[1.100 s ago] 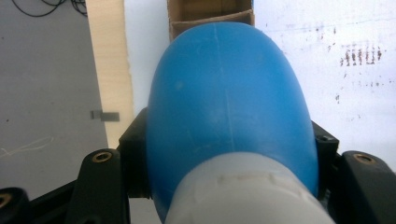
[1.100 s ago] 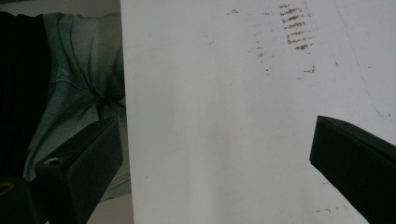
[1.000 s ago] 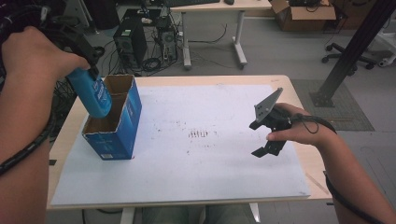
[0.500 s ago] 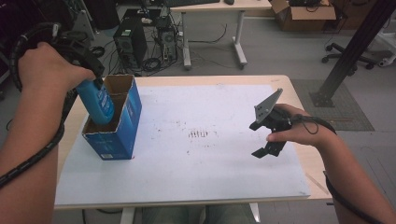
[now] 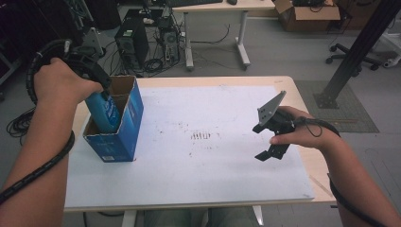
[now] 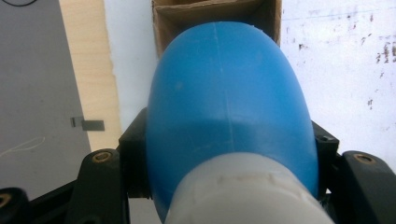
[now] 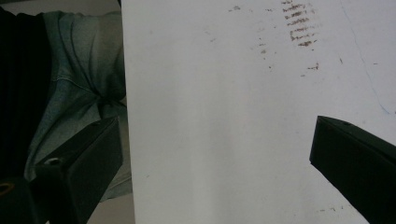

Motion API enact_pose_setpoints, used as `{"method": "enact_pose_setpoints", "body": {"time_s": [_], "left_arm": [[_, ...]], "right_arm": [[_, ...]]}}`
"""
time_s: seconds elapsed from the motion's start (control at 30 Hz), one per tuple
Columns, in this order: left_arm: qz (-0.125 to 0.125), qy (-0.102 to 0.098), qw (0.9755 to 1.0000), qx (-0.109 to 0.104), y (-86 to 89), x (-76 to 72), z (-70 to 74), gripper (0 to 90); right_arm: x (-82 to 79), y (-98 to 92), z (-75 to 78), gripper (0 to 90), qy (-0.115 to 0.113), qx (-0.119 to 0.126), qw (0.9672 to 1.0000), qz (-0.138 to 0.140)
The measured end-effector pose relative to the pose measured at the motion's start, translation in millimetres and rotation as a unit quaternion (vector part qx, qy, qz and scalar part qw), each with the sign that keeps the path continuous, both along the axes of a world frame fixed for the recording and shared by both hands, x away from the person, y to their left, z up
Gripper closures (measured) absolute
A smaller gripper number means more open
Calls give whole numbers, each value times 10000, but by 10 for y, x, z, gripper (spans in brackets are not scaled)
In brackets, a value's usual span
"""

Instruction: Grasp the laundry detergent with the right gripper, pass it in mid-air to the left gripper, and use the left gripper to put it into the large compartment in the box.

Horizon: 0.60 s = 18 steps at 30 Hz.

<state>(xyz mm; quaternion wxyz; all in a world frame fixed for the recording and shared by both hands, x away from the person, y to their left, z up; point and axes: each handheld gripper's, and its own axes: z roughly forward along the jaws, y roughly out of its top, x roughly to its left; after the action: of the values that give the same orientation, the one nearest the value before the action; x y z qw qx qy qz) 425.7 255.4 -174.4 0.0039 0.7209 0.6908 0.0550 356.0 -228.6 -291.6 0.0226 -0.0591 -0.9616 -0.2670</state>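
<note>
Left gripper view shows the left gripper clamped on a blue bottle with a grey cap, its jaws pressed to both sides of the bottle body, which points into an open cardboard-lined box. High view places that box, blue outside, at the left side of the white-topped table, with the bottle partly lowered into it, tilted, under the left hand. Right gripper hangs above the table's right part, well apart from the box, jaws spread wide and holding nothing; its own view looks down on scuffed white surface and the table edge.
</note>
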Motion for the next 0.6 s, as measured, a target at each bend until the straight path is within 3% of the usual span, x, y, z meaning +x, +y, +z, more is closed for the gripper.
{"method": "enact_pose_setpoints", "body": {"time_s": [0.6], "left_arm": [[6,147,9999,17,24,41,-484,379]], "right_arm": [[-5,41,-15,29,3,-7,10000,37]]}}
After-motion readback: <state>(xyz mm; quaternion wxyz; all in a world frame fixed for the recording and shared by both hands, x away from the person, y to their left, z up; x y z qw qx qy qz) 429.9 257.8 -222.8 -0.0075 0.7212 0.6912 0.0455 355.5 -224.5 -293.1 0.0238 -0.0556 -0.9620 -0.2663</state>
